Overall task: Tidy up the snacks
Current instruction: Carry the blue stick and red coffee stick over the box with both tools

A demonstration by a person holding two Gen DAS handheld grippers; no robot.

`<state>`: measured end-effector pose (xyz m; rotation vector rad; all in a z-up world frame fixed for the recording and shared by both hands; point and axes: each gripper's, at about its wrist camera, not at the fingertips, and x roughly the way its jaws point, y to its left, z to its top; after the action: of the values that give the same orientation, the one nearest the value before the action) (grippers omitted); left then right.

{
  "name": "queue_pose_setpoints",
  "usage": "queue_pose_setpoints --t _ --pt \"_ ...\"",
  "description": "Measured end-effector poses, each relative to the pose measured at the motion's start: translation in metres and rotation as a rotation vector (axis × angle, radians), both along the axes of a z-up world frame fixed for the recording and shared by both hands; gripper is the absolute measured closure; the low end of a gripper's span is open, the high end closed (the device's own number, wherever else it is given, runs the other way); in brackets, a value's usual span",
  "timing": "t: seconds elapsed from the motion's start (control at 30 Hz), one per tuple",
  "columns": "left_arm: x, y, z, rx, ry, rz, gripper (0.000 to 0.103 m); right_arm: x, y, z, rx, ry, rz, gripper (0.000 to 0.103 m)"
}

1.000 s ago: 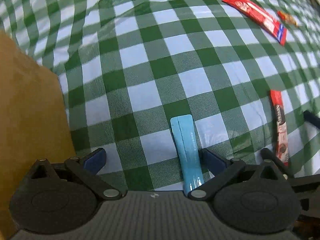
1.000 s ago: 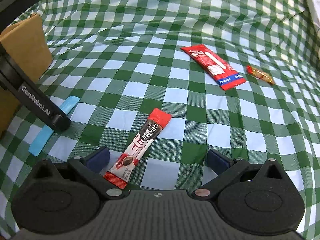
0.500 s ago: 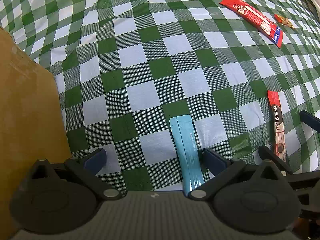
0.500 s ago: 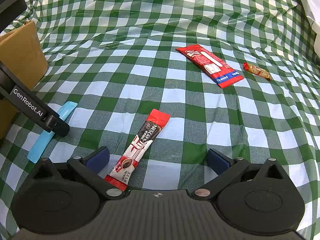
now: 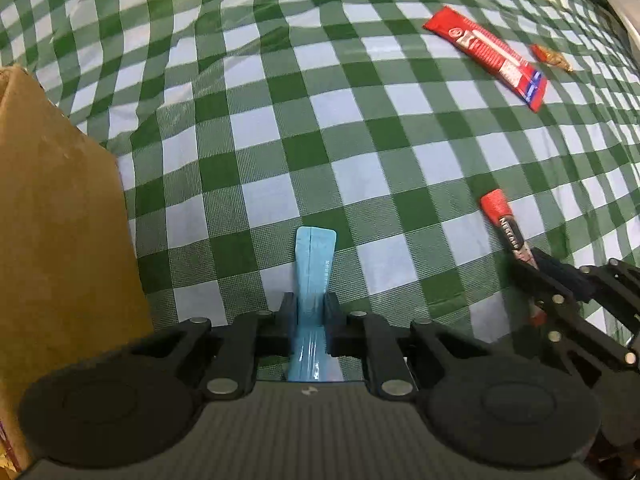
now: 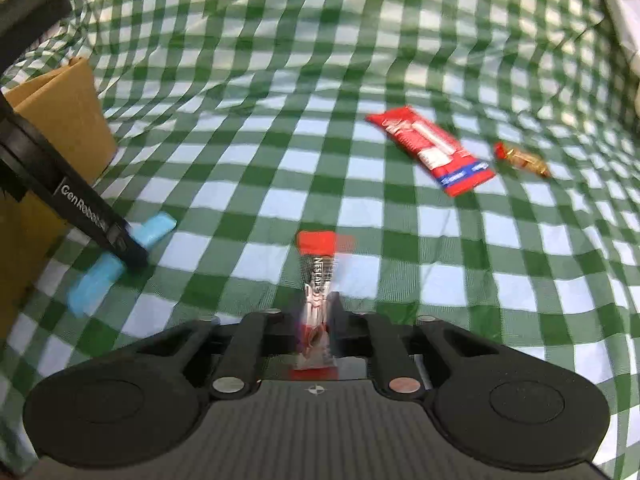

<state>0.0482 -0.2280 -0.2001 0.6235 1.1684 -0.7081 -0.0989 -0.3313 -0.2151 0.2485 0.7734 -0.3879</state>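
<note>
A light blue stick packet lies along the green checked cloth, and my left gripper is shut on its near half. From the right wrist view the same blue packet shows under the left gripper's finger. A red Nescafe stick is pinched at its near end by my right gripper, which is shut on it; the picture there is blurred. In the left wrist view that Nescafe stick runs into the right gripper's fingers.
A brown cardboard box stands at the left, close beside the blue packet; the box also shows at far left. A long red wafer pack and a small gold-wrapped candy lie farther off to the right. A white edge borders the cloth.
Both grippers went from wide open to shut: the left one closed on the blue packet, the right one on the Nescafe stick, which swung to point straight ahead.
</note>
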Motion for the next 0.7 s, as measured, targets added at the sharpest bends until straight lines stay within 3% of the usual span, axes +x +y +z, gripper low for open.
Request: queue_pose_setpoints --t 0.27,0.5,0.7 --pt "-0.008 0.019 0.033 -0.051 -0.016 0.001 0.088 -0.01 0.007 0.02 -0.009 -0.037 -0.055 0.092" --pt "-0.025 0.056 0.09 -0.164 -0.024 0.009 0.088 -0.039 0.022 0.069 0.035 -0.17 -0.162 0.092" --pt "-0.042 0.109 0.137 -0.219 -0.065 0.047 0.088 -0.058 0.06 0.114 0.047 -0.254 -0.163 0.091"
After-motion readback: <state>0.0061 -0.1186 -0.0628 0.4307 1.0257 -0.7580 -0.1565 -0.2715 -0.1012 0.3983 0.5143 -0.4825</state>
